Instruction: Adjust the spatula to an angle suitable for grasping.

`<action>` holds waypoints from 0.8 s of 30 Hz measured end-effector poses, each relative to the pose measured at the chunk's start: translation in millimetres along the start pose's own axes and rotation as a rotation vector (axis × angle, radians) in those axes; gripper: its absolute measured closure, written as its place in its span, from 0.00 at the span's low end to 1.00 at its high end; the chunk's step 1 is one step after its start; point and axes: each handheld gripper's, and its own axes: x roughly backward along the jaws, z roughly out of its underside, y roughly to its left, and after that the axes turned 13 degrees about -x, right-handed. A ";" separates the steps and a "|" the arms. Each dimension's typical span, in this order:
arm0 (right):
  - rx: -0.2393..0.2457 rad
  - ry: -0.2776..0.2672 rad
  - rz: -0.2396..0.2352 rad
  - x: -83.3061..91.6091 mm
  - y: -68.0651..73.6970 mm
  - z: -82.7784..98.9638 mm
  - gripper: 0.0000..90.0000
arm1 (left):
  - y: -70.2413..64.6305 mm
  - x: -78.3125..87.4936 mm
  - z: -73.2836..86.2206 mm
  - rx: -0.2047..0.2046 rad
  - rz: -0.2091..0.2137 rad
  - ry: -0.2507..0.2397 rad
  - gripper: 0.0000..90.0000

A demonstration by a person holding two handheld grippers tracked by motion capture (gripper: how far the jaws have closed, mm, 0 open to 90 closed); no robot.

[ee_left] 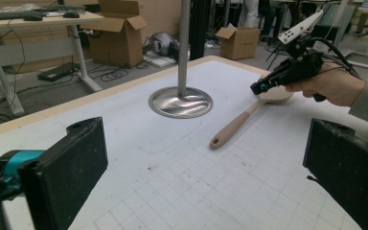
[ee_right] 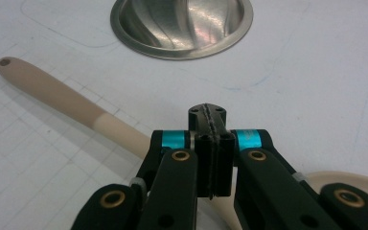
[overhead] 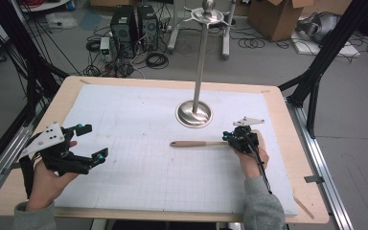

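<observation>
Right gripper view is showing the right claw (ee_right: 210,143) pressed fully shut and empty over the beige wooden spoon (ee_right: 52,93) lying on the white gridded desk (ee_right: 316,86), so it is probably needing to open before grasping, while the left claw (overhead: 92,143) is waiting wide open.

Even, bright overhead light; soft shadows on the mat (overhead: 139,124). Glare streaks on steel base (ee_right: 182,26). Foreground slightly blurred.
</observation>
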 end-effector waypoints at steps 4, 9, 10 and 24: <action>0.003 0.024 0.006 -7.2 -3.4 0.8 1.00 | 0.1 0.0 1.0 0.005 0.000 0.001 0.02; 0.008 0.058 0.015 -11.7 -7.2 -0.3 1.00 | 0.2 0.7 1.4 0.003 0.002 0.005 0.02; 0.009 0.062 0.012 -11.7 -9.5 -1.5 1.00 | 0.2 1.0 1.8 0.006 -0.002 0.006 0.02; 0.008 0.126 0.005 -14.2 -18.9 1.8 1.00 | -0.3 -0.7 3.2 0.005 0.002 0.013 0.02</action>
